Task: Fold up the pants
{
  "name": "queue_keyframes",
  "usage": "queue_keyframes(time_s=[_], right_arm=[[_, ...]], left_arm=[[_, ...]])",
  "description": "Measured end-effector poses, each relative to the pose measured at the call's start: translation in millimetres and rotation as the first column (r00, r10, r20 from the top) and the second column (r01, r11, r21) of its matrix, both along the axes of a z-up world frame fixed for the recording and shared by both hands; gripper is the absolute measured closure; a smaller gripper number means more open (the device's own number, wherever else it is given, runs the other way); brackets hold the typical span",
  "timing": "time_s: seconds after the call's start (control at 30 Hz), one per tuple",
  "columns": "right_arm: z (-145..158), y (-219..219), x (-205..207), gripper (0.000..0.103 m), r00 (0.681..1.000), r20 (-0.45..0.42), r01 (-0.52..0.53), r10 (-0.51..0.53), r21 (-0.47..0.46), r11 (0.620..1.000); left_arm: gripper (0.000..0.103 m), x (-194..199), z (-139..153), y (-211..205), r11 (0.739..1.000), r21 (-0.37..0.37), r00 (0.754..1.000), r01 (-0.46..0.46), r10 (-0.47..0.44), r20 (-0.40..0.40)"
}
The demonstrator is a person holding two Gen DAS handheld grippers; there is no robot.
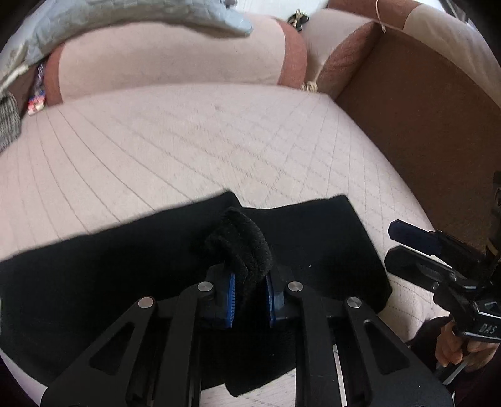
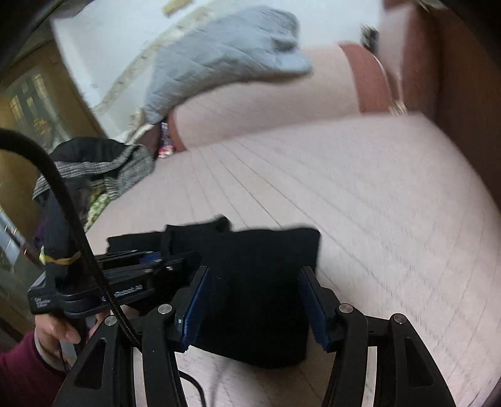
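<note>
The black pants (image 1: 109,266) lie partly folded on the pink quilted sofa seat (image 1: 188,141). My left gripper (image 1: 250,300) is shut on a bunched fold of the pants that sticks up between its blue pads. In the right wrist view the pants (image 2: 266,281) lie under my right gripper (image 2: 255,306), which is open with its blue pads wide apart just above the cloth. The right gripper also shows at the right edge of the left wrist view (image 1: 416,241). The left gripper shows at the left of the right wrist view (image 2: 147,266).
A pink back cushion (image 1: 172,62) with a grey quilted blanket (image 1: 125,18) over it stands behind the seat. A brown armrest (image 1: 422,125) is at the right. A pile of clothes (image 2: 94,169) sits at the seat's left end.
</note>
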State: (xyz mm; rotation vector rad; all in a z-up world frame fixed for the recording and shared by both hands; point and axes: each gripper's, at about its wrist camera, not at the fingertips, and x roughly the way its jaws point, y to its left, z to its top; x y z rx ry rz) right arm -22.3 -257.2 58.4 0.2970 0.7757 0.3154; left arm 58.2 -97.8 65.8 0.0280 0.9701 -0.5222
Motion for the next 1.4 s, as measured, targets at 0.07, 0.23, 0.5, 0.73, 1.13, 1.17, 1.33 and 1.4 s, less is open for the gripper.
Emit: queue_keyframes(time_s=[0.07,0.23,0.5,0.73,1.13,1.17,1.33,1.4], right_arm=[[-1,3,6,0.048,1.0,-0.006,-0.017,0.017,0.009,1.0],[-29,23,34,0.048,0.992,-0.122,-0.018,0.013,-0.038,0.999],[-40,23,26,0.043,0.994,-0.097,-0.053,0.042,-0.113,0.992],[-36,21,19,0.043,0.997,-0.068,-0.049,0.042,-0.098,0.994],[-28,37,10,0.043,0.997,-0.023,-0.079,0.077,-0.122,0.989],[-29,39,10,0.043,0.996,-0.02,-0.083,0.081,-0.124,0.989],[-34,42,12,0.039,0.996,-0.004,-0.093,0.094,-0.148,0.985],[-35,43,13,0.039,0.995,0.002,-0.094,0.095,-0.152,0.984]], left_arm=[[0.089,1,3,7,1.0,-0.003,1.0,-0.01,0.01,0.001],[0.089,5,-18,17,0.999,0.005,0.998,-0.049,0.049,-0.036],[0.083,-6,-20,14,0.996,0.025,0.996,-0.09,0.089,0.015],[0.08,-12,-16,19,0.993,0.028,0.993,-0.117,0.116,0.014],[0.08,-35,-3,42,0.989,-0.005,0.989,-0.151,0.151,0.012],[0.08,-37,-4,46,0.987,-0.017,0.988,-0.157,0.157,0.002],[0.048,-48,-4,67,0.977,-0.067,0.979,-0.204,0.204,-0.02],[0.046,-51,-5,75,0.968,-0.093,0.972,-0.233,0.233,-0.014]])
